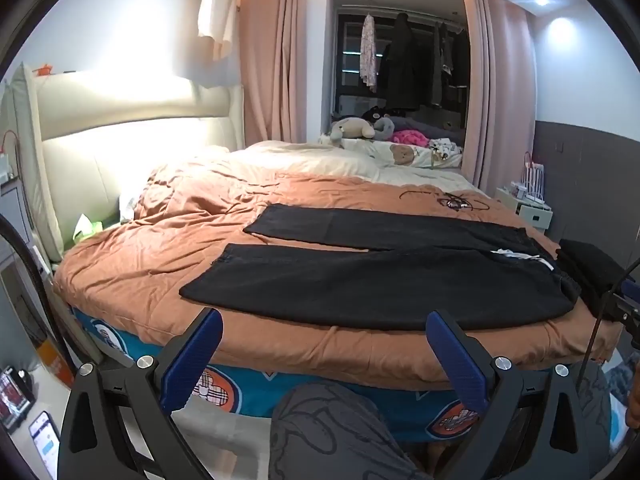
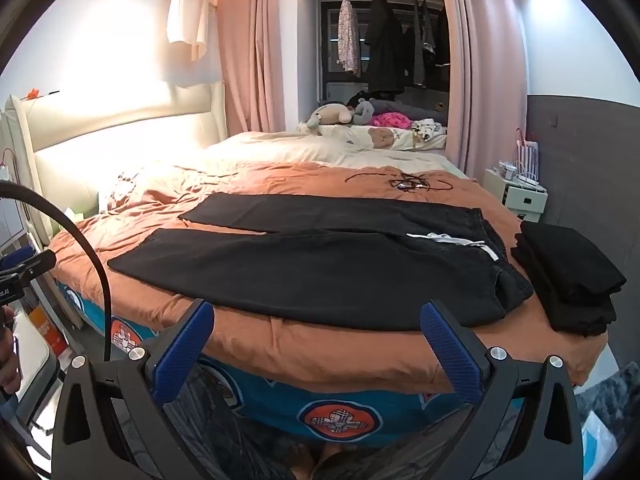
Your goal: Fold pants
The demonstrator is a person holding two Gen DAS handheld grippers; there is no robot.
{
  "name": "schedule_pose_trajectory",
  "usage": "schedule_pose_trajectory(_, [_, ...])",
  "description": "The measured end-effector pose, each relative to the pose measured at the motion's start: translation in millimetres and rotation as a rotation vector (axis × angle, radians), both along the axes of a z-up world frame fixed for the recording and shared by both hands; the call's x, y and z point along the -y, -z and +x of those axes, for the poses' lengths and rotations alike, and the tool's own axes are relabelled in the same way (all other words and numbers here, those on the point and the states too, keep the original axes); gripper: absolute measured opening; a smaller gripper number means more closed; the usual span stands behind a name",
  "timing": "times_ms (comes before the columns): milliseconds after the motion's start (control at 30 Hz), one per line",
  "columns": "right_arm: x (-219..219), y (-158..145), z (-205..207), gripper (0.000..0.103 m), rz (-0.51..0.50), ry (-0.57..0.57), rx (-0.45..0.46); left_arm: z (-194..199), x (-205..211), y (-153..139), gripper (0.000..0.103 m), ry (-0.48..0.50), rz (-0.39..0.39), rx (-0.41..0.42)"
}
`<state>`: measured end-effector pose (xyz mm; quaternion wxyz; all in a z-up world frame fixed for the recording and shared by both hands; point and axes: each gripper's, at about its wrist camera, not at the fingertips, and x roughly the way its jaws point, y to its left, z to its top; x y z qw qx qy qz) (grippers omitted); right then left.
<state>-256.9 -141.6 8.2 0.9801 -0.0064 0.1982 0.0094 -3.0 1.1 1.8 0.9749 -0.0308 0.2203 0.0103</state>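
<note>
Black pants [image 1: 360,276] [image 2: 320,264] lie spread flat on the orange bedcover [image 1: 160,248] [image 2: 360,344], legs pointing left, waistband with a white drawstring at the right. My left gripper [image 1: 324,324] hangs open in front of the bed's near edge, short of the pants, nothing between its blue fingers [image 1: 192,360]. My right gripper [image 2: 316,316] is also open and empty, just before the pants' near edge, blue pads [image 2: 448,352] wide apart.
A stack of folded black clothes [image 2: 568,280] [image 1: 592,276] sits on the bed at the right of the pants. Dark cords [image 2: 404,182] lie farther back. Plush toys [image 2: 332,114] rest beyond. A white nightstand [image 2: 516,196] stands at the right. A person's knee [image 1: 328,432] is below.
</note>
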Motion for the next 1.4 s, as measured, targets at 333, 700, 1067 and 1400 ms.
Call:
schedule_pose_trajectory(333, [-5,-5,-4,0.103,-0.016,0.01,0.002,3,-3,-1,0.103,0.009,-0.008,0.006])
schedule_pose_trajectory(700, [-1,-8,1,0.103,0.007,0.016,-0.003,2,2,-4,0.103,0.02,0.023,0.031])
schedule_pose_trajectory(1067, [4,-9,3,0.103,0.013,0.014,-0.001,1,1,-9,0.103,0.022,0.025,0.053])
schedule_pose_trajectory(1400, [3,-10,5,0.103,0.016,0.027,-0.005,3,4,-11,0.103,0.03,0.02,0.065])
